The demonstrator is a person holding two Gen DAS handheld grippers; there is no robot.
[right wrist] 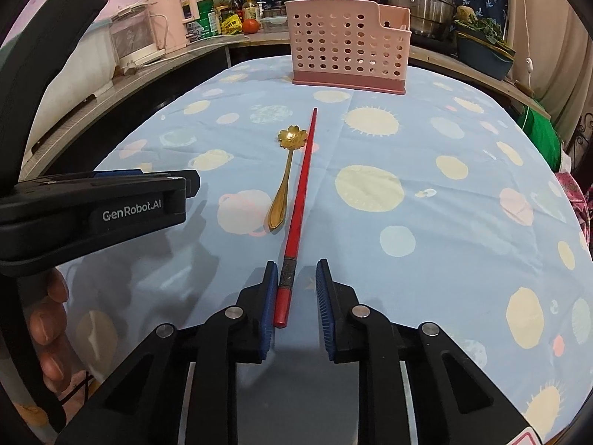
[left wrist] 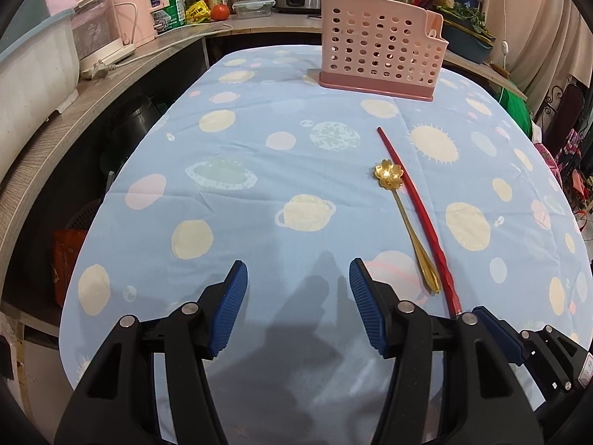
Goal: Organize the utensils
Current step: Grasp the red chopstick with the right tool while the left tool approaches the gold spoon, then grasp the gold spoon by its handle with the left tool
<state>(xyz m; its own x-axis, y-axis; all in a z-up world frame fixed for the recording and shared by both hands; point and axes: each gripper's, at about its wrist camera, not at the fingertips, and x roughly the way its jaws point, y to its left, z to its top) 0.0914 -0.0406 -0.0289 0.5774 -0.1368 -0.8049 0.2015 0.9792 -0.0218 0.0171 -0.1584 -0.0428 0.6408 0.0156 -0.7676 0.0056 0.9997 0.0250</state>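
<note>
A red chopstick (right wrist: 301, 181) lies on the blue planet-print tablecloth (right wrist: 426, 204), pointing toward a pink perforated utensil holder (right wrist: 344, 44) at the table's far side. Just left of it lies a gold spoon (right wrist: 285, 181) with a flower-shaped bowl. My right gripper (right wrist: 297, 265) straddles the chopstick's thick near end. The stick lies against the left pad, with a gap to the right pad. My left gripper (left wrist: 298, 270) hovers open over bare cloth, left of the spoon (left wrist: 404, 218) and chopstick (left wrist: 415, 200), with nothing between its fingers. The holder (left wrist: 378, 48) stands far ahead.
A wooden counter (left wrist: 111, 85) curves round the table's left and far sides, carrying appliances, bottles, a tomato and steel pots. A blue basin (right wrist: 485, 55) with greens sits back right. A person's fingers (right wrist: 48, 315) hold the left gripper's body (right wrist: 111, 204).
</note>
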